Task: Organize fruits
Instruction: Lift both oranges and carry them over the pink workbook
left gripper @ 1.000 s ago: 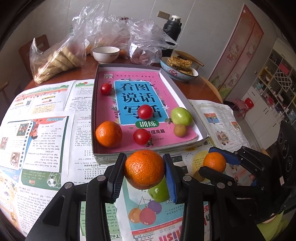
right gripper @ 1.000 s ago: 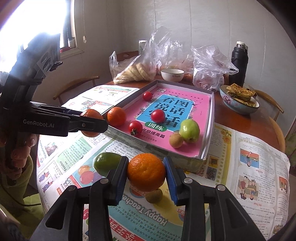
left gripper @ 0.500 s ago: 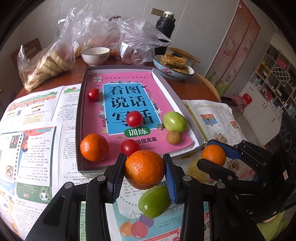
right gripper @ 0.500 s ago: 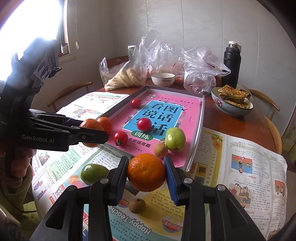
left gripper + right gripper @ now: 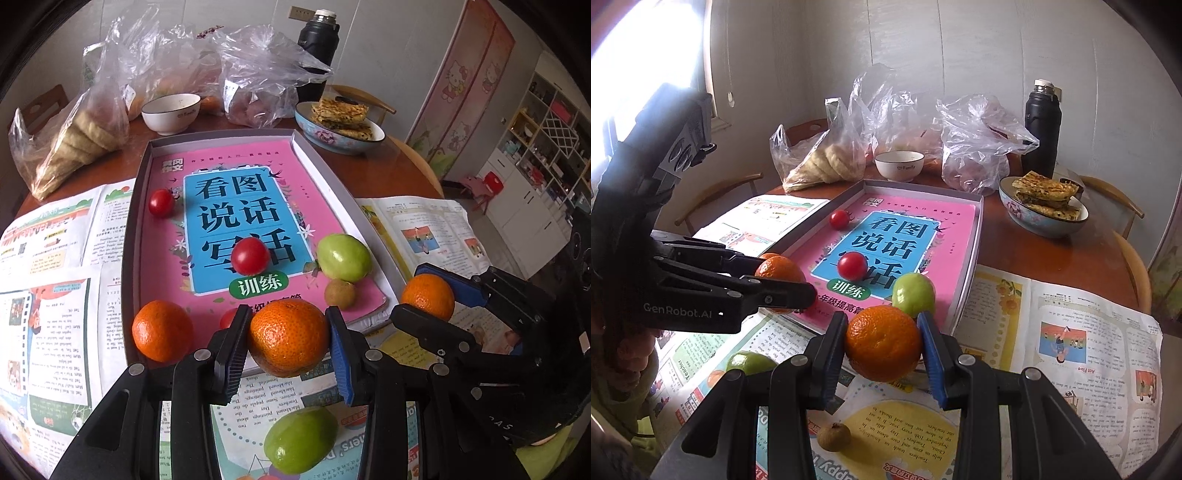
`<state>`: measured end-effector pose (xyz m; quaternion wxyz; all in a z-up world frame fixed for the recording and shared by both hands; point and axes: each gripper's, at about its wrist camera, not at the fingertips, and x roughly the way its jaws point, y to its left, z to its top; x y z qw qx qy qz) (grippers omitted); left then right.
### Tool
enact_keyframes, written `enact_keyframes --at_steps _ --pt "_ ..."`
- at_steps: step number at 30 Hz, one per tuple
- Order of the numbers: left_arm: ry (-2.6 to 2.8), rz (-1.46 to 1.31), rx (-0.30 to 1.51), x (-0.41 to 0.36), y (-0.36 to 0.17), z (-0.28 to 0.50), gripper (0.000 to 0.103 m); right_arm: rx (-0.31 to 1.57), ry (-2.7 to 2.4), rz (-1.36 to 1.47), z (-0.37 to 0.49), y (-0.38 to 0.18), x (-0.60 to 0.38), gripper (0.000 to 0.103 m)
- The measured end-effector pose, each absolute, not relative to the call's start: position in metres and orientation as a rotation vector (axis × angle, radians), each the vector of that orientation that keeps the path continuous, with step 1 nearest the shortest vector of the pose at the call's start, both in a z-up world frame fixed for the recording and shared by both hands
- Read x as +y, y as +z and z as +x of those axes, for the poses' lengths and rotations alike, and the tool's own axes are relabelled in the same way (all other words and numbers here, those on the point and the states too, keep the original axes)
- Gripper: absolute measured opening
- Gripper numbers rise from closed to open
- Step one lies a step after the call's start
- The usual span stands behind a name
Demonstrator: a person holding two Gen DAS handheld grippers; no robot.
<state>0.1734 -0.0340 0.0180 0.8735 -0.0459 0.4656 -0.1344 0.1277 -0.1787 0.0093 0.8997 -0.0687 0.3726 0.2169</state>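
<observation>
Tangerines (image 5: 290, 338) (image 5: 882, 343) clamped, hovering at box near edge (image 5: 373, 325).

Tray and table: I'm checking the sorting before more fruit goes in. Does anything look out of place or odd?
Nothing is spilled or damaged. Two fruits lie outside the tray on the newspaper: a green fruit and a small brown fruit. The left gripper and right gripper each hold an orange.

Both grippers are black plastic linkages with round silver screws. The left gripper (image 5: 288, 338) carries one ribbed black pad (image 5: 236, 354) and one blue; white "GenRobot.AI" lettering marks its side.
</observation>
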Motion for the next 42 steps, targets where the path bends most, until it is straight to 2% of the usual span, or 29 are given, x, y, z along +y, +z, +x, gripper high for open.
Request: enact_keyframes --at_steps 42 --pt "-0.284 -0.077 1.058 -0.047 -0.018 0.222 0.042 0.813 0.420 -0.099 0.157 -0.017 -0.185 0.039"
